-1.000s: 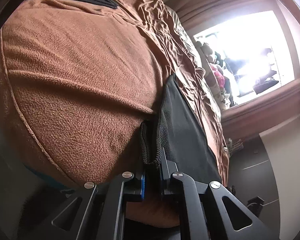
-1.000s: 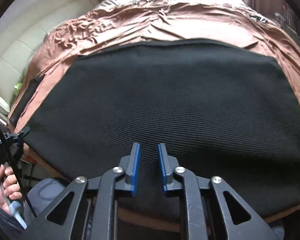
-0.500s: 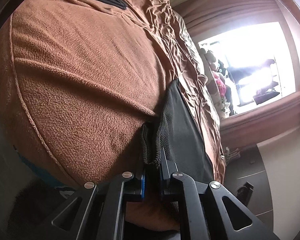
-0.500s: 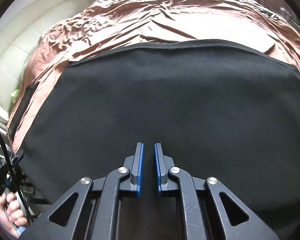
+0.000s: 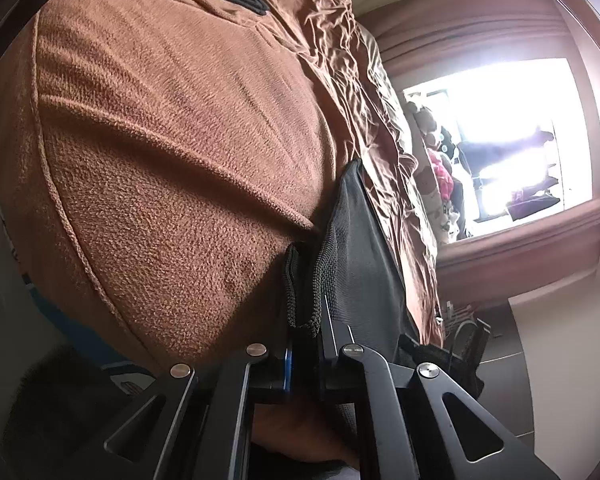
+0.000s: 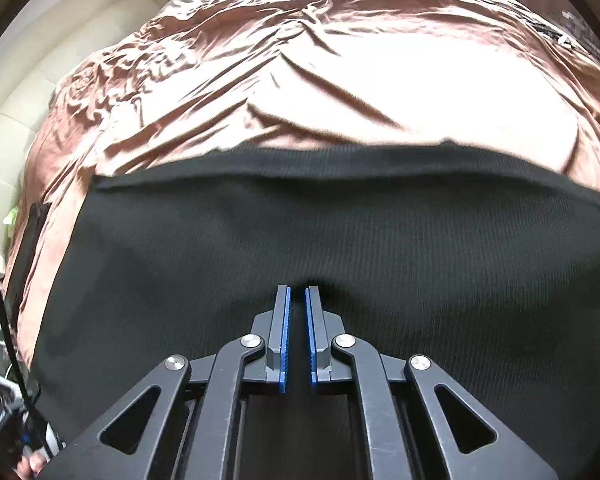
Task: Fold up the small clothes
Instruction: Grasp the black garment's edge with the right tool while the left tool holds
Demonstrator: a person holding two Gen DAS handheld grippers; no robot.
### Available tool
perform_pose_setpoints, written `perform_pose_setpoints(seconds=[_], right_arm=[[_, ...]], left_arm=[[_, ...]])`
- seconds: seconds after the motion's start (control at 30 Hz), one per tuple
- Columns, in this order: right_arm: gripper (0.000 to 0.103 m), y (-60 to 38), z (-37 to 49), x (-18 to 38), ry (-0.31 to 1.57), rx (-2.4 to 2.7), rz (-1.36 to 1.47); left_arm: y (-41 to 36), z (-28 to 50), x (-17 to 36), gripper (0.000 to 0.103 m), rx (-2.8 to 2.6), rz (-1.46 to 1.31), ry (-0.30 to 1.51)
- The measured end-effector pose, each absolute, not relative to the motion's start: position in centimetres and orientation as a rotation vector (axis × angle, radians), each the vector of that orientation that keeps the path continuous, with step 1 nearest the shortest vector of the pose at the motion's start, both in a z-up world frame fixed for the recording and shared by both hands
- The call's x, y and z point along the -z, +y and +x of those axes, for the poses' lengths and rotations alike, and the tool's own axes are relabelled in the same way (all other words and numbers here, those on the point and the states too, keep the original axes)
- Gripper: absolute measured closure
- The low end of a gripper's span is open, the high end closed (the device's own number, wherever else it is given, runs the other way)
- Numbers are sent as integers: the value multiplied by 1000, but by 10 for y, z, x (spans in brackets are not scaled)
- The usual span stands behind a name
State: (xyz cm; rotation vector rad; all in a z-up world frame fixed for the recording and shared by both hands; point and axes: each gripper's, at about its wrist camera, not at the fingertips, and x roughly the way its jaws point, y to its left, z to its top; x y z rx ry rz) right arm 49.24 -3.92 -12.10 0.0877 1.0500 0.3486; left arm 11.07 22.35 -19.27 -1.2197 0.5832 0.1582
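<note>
One bed (image 6: 300, 60) in brown sheets carries everything; a fleece blanket (image 5: 160, 168) fills the left view from 9 to 12 o'clock; the black cloth (image 6: 300, 232) lies flat across the bed's near half; left hand-held gripper (image 5: 304, 320) is clamped on its corner; right hand-held gripper (image 6: 297, 300), jaws closing and nearly together, has nothing visible between them.

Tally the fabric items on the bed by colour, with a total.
Black: 2, the black knit garment and a black cloth strip at the bed's left edge.
Brown: 2, the brown fleece blanket and the wrinkled brown satin sheet.
Total: 4
</note>
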Motion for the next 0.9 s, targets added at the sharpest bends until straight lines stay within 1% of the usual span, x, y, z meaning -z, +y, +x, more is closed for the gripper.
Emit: perform_pose_setpoints(seconds=[0.37, 0.63, 0.77, 0.9], right_arm=[[101, -24, 527, 129, 1052, -318, 71], [103, -21, 543, 132, 1039, -308, 78], [103, -18, 547, 125, 1046, -305, 65], [103, -23, 531, 110, 1033, -343, 74]], left_arm=[[225, 121, 204, 95, -167, -1265, 621], [227, 124, 207, 95, -144, -1282, 611], [227, 122, 201, 96, -89, -1292, 568], [228, 121, 191, 97, -9, -1329, 509]])
